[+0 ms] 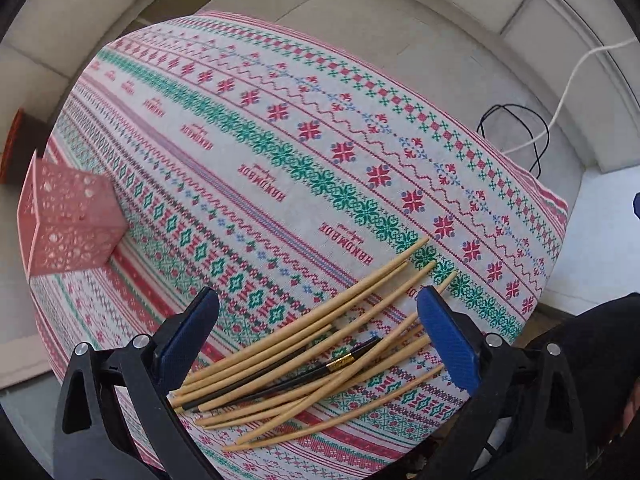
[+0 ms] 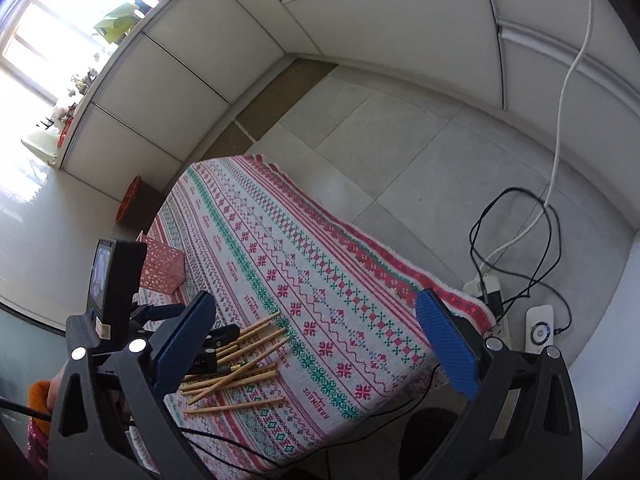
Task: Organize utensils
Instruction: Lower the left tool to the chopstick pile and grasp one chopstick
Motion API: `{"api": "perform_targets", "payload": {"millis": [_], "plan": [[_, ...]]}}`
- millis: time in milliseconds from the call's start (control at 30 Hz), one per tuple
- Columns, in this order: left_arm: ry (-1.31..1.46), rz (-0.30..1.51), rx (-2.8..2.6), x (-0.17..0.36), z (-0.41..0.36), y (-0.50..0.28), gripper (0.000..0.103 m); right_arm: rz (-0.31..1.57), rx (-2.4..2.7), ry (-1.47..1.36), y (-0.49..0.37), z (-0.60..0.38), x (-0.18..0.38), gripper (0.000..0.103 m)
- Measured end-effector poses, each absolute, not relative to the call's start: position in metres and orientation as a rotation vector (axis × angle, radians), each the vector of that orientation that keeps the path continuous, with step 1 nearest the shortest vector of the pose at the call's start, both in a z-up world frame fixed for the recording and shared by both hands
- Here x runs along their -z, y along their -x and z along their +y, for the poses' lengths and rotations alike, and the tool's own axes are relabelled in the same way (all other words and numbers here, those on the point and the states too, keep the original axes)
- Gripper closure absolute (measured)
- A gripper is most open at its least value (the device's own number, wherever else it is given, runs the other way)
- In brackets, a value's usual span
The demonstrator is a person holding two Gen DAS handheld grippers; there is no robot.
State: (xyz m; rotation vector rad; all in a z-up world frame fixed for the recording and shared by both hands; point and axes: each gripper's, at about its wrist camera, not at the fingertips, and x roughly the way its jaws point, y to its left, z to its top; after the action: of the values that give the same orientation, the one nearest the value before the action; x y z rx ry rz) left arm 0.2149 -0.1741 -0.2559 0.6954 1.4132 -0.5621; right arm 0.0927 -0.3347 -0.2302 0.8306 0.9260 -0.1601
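Note:
Several light wooden chopsticks (image 1: 320,344) lie in a loose heap on the patterned tablecloth (image 1: 280,140), near the table's front edge. Black chopsticks with a gold band (image 1: 340,362) lie among them. My left gripper (image 1: 318,296) is open, low over the heap, with its blue fingers on either side of it. A pink perforated holder (image 1: 72,220) stands at the table's left edge. In the right wrist view my right gripper (image 2: 316,298) hangs open and empty, high above the table. That view also shows the chopsticks (image 2: 236,364), the pink holder (image 2: 160,268) and the left gripper (image 2: 218,346).
A red basket (image 2: 130,200) sits on the floor beyond the table's far left corner. A power strip (image 2: 492,284), black and white cables and a white device (image 2: 540,328) lie on the floor to the right. A person's orange sleeve (image 2: 38,396) shows at lower left.

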Motion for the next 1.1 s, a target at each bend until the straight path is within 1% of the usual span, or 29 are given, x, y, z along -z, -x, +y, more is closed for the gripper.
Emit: {"api": "perform_targets", "payload": {"millis": [67,200,467,567,667,733,833,967,1000,1067,1100], "plan": [[-0.727,1.407,0.574,0.261,-0.183,-0.216,0.009,0.942,0.137,-0.879,-0.096,-0.337,0.237,0.005],[-0.73,1.411,0.602,0.27,-0.195,-0.221,0.009,0.943,0.135,-0.866,-0.102,-0.335,0.237,0.005],[-0.776,1.409,0.552,0.314,-0.216,-0.238,0.009,0.984,0.158,-0.873,-0.106,-0.342,0.247,0.005],[-0.771,1.421,0.54,0.32,-0.203,-0.248,0.008,0.996,0.162,-0.866,-0.107,-0.342,0.249,0.005],[-0.697,1.417,0.54,0.31,-0.187,-0.255,0.011,0.998,0.165,-0.841,-0.109,-0.339,0.246,0.005],[-0.664,1.408,0.597,0.304,-0.192,-0.253,0.011,0.996,0.166,-0.834,-0.11,-0.337,0.247,0.005],[-0.705,1.388,0.666,0.303,-0.21,-0.24,0.01,1.009,0.165,-0.823,-0.113,-0.333,0.248,0.005],[-0.815,1.364,0.652,0.321,-0.229,-0.231,0.01,1.02,0.186,-0.815,-0.114,-0.333,0.25,0.005],[-0.772,1.38,0.658,0.324,-0.227,-0.235,0.01,1.023,0.191,-0.818,-0.114,-0.334,0.251,0.005],[-0.69,1.415,0.646,0.328,-0.22,-0.249,0.014,1.031,0.195,-0.821,-0.114,-0.334,0.253,0.005],[-0.652,1.433,0.653,0.328,-0.215,-0.256,0.019,1.034,0.197,-0.818,-0.115,-0.334,0.253,0.005]]}}
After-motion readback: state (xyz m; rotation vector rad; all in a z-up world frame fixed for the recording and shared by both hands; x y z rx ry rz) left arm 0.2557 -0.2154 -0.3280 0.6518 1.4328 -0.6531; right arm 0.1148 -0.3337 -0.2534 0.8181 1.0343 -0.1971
